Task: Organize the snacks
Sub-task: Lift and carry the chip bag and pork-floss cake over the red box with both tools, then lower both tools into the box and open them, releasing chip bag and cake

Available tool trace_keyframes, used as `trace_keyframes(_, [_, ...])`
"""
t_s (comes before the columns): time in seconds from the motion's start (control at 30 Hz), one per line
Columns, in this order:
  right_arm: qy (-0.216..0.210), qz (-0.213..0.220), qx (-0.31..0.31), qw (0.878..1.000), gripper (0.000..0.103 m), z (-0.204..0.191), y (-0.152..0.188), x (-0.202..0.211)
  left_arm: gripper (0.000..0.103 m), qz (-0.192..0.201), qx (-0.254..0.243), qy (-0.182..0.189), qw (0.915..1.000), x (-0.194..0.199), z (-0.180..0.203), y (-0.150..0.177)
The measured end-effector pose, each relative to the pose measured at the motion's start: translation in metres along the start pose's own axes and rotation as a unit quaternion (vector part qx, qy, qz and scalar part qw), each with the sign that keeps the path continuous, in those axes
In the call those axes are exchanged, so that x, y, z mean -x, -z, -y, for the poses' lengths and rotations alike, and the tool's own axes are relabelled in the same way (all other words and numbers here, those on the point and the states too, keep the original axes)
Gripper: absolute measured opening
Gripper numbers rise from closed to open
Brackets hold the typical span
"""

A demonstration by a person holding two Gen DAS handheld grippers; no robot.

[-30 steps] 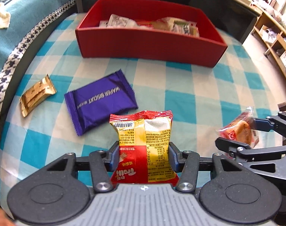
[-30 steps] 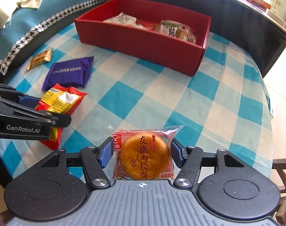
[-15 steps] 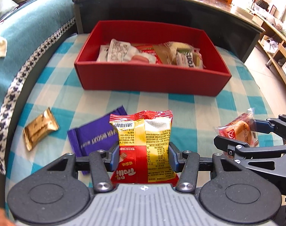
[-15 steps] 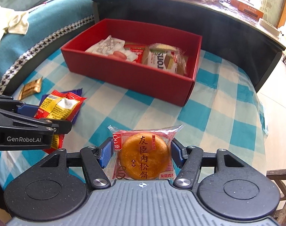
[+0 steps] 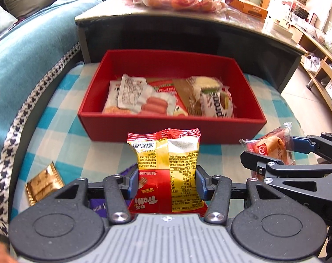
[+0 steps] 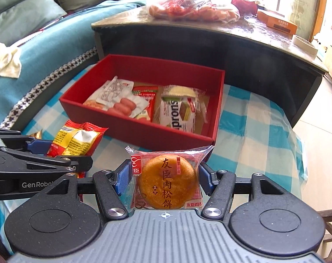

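Note:
My left gripper point(image 5: 166, 183) is shut on a red and yellow snack bag point(image 5: 167, 166), held in the air short of the red box point(image 5: 172, 127). The bag also shows in the right wrist view point(image 6: 77, 140). My right gripper point(image 6: 164, 178) is shut on a wrapped round pork floss cake point(image 6: 167, 180), also held short of the box point(image 6: 144, 135); the cake shows at the right of the left wrist view point(image 5: 268, 148). The box holds several snack packs, among them sausages point(image 5: 153, 106) and a sandwich pack point(image 6: 179, 115).
A gold wafer pack point(image 5: 43, 183) and a purple biscuit pack point(image 5: 98, 206), mostly hidden by my left gripper, lie on the blue checked cloth point(image 5: 60, 135). A dark table point(image 5: 187, 32) with a bag of snacks stands behind the box. A teal sofa point(image 5: 23, 54) is at the left.
Both grippers have risen and moved forward toward the red box with their snacks. The inside of the box now shows more fully, and the purple pack has slipped under my left gripper.

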State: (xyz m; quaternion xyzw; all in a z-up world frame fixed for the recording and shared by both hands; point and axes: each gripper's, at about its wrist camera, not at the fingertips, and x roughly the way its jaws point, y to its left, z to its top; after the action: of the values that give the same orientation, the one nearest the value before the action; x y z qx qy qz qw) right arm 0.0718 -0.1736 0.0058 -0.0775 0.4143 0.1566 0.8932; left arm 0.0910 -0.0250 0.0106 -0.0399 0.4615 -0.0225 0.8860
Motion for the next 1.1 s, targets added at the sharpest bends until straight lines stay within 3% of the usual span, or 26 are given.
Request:
trace_keyframes(0.43, [0.005,0.036,-0.011,0.999,0.069,0.008,-0.036,-0.006,0.082,0.043,-0.004,-0.016,0.9989,-0.001,0.003,-0.043])
trace_keyframes(1.1, [0.012,0.053,-0.017,0.998,0.069,0.023,-0.084,-0.05,0.08,0.057,0.0,-0.047,0.9973,-0.042,0.0,-0.094])
